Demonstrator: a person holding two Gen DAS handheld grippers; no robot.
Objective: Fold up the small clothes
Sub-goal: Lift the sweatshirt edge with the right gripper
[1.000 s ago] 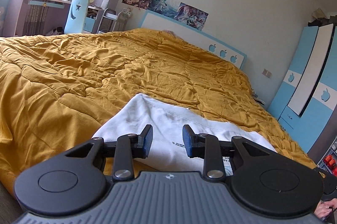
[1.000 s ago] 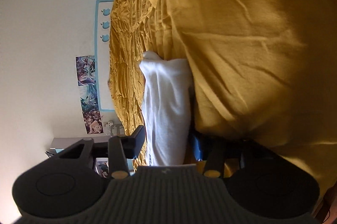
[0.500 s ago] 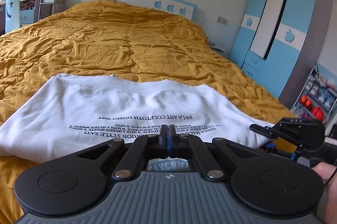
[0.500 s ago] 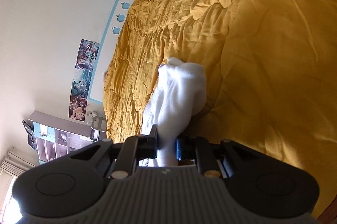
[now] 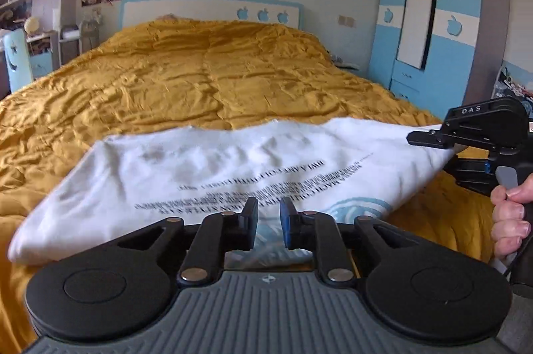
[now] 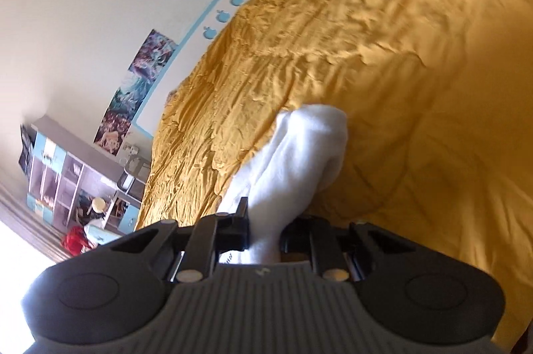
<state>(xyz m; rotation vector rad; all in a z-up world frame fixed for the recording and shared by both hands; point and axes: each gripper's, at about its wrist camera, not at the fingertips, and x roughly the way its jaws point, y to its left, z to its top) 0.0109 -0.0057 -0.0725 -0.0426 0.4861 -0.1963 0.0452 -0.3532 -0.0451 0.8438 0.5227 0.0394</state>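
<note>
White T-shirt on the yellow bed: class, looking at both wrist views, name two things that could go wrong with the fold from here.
1. Only the right tool clamps the white T-shirt, at one bunched corner. The left tool has just been opening, with no cloth pressed between its pads, so the shirt may swing or fold crookedly.
2. The rest lies on the rumpled yellow quilt; dragging could wrinkle the shirt.

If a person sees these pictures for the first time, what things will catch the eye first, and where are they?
First, the wide mustard-yellow bedspread, which fills most of both views. Then the white T-shirt with black print, lying across the near part of the bed; the right gripper pinches its right corner and lifts it. The left gripper has just been opening above the near hem, fingers apart.
</note>
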